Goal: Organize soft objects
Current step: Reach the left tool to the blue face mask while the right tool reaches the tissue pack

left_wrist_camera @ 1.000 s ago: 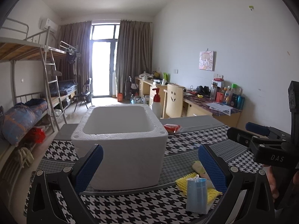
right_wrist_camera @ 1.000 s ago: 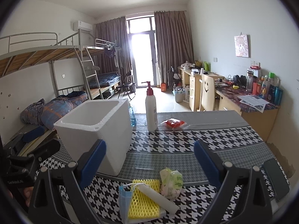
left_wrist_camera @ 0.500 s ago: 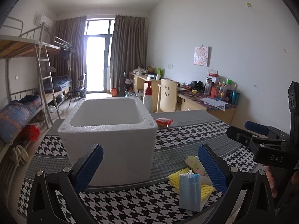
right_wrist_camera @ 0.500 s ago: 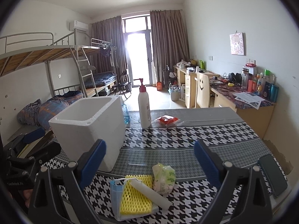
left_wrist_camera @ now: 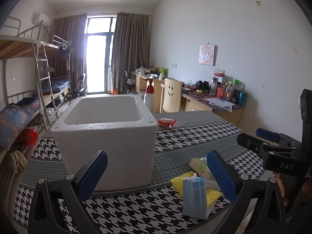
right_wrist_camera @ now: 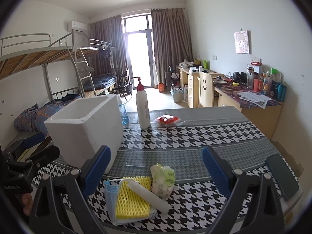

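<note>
Two grippers: left gripper (left_wrist_camera: pixel 156 172) and right gripper (right_wrist_camera: pixel 156 167) both gape wide, holding nothing.
Pile: blue masks (right_wrist_camera: pixel 111 192), yellow foam net (right_wrist_camera: pixel 132 197), white tube (right_wrist_camera: pixel 148 195), right of foam box (right_wrist_camera: pixel 83 128).
Right view only: phone (right_wrist_camera: pixel 281 176).

box (right_wrist_camera: pixel 83 130) left of sponge (right_wrist_camera: pixel 131 197), bottle (right_wrist_camera: pixel 143 107) behind

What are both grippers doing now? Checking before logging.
Left gripper: open, holding nothing.
Right gripper: open, holding nothing.
</note>
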Action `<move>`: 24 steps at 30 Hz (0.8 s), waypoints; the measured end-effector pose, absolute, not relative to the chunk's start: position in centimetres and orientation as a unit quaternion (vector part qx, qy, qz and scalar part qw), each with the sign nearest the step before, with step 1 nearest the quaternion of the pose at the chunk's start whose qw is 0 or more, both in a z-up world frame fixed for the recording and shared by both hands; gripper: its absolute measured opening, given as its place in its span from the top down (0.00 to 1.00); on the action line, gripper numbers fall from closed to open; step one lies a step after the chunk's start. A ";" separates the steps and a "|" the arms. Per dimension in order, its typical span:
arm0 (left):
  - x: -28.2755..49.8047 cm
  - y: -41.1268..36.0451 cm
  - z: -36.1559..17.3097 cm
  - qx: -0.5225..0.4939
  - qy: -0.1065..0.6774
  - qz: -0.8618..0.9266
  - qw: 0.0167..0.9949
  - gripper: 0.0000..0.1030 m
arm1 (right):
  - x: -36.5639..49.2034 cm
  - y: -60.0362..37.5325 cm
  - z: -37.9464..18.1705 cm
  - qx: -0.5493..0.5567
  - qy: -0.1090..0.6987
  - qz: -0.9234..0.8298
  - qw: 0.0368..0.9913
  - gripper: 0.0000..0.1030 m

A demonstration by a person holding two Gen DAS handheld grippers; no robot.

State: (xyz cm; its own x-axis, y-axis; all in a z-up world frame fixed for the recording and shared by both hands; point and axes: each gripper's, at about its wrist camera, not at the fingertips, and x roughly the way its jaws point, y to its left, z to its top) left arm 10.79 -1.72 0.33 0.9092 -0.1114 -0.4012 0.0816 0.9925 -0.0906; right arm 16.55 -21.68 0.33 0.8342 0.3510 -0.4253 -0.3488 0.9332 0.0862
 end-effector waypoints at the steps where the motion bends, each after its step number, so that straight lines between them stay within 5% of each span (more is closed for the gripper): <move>1: 10.9 -1.8 0.2 -0.036 0.210 -0.051 0.976 0.01 | 16.6 -21.7 0.2 0.004 0.224 0.181 0.958 0.06; 24: 11.2 -4.1 -2.2 -0.025 0.250 -0.100 0.963 0.01 | 17.2 -22.9 -2.4 0.005 0.260 0.162 0.952 0.06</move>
State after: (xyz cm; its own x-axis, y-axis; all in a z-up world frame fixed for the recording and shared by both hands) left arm 11.17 -4.08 -2.18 0.8553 -0.2050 -0.4759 0.1803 0.9788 -0.0977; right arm 17.17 -22.91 -2.42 0.8125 0.3109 -0.4931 -0.3060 0.9475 0.0932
